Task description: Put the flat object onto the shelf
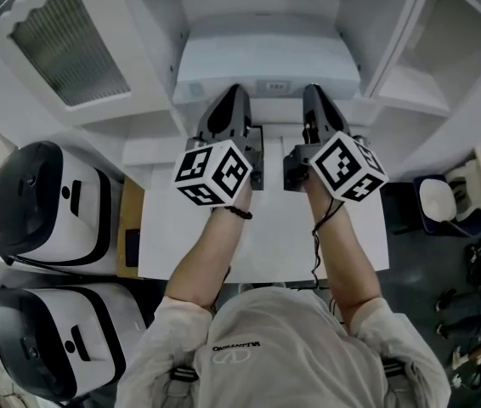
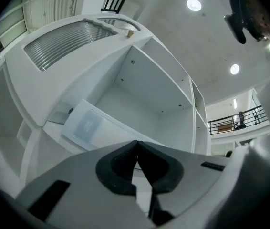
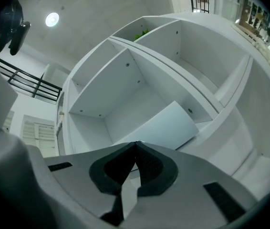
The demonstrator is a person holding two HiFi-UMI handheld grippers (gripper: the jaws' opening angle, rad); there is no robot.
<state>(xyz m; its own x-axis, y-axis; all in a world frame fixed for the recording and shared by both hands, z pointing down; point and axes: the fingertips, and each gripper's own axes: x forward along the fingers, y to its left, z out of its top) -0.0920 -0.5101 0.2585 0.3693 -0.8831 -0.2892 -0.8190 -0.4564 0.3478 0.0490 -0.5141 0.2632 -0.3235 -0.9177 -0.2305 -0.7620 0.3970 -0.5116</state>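
Two hand-held grippers, side by side, both pointing into the white open-fronted shelving unit (image 1: 393, 41). Left gripper (image 1: 233, 92): jaws closed, tips meeting, nothing visibly clamped. Right gripper (image 1: 315, 92): the same, closed and apparently empty. Flat pale blue-white rectangular panel (image 1: 266, 62): lies in the middle compartment directly ahead of both grippers, seemingly resting on the compartment floor, with its near edge just at the jaw tips; contact cannot be told. Step in hand, as judged: end of placement, the panel on the shelf and the grip given up. Next move, as judged: a gentle, even push with both closed tips if the panel should sit deeper, otherwise a straight withdrawal without dragging it.
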